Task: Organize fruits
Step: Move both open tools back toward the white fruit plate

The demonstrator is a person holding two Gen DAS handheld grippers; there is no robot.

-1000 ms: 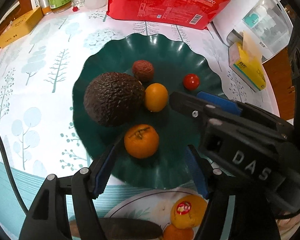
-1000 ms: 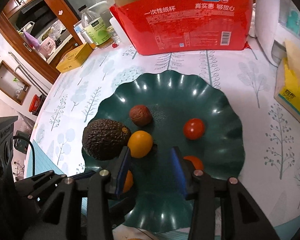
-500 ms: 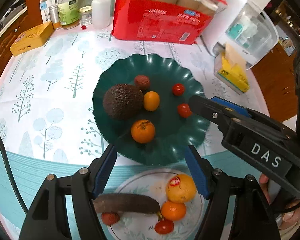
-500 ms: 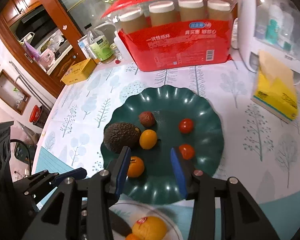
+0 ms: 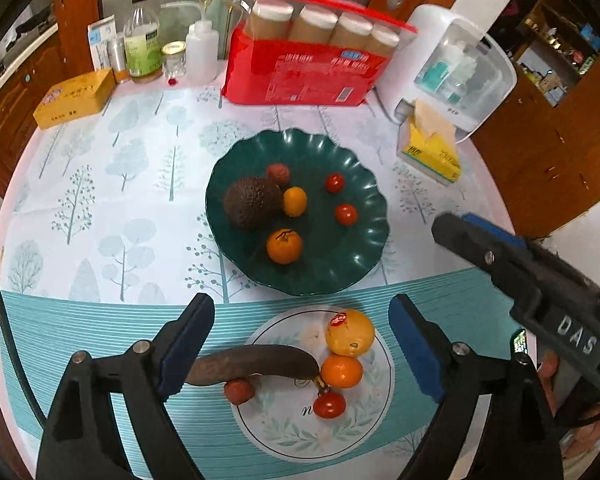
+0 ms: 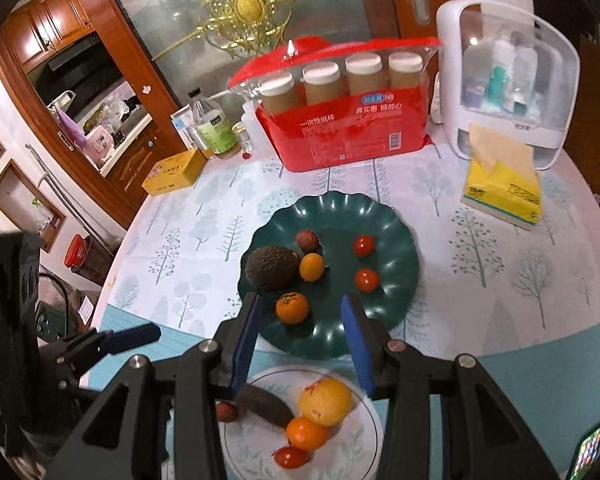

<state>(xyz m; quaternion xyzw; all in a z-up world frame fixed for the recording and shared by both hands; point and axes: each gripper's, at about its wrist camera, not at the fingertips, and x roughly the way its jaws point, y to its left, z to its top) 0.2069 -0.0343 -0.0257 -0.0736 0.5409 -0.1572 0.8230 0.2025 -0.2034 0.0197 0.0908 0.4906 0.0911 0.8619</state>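
Left tongs [image 5: 300,344]: apart, holding nothing, hovering over the white plate [image 5: 374,436]. Right tongs [image 6: 300,340]: likewise apart and empty, poised above the near rim of the green plate [image 6: 400,236].

Fruit location: the green plate carries an avocado [image 5: 252,208], a small yellow fruit [image 5: 295,201] touching it, a lychee [image 5: 279,174], two cherry tomatoes [image 5: 346,214] and a tangerine [image 5: 284,246]. The white plate holds a dark banana [image 5: 252,366], a stickered orange [image 5: 350,333], a second tangerine [image 5: 341,371], a lychee and a tomato (all crowded together).

Risks, in my judgement: the round fruits could roll off if nudged, since those on the white plate sit touching; lifting one may disturb its neighbours. The banana overhangs the plate rim and looks soft, so a hard squeeze could bruise it. The two tools work close together and could collide.

Surroundings: a red cup package [image 5: 300,68], tissue pack [image 5: 430,152], bottles and a yellow box [image 5: 74,96] stand at the tabletop's far edge, well apart from both plates and obstructing nothing.
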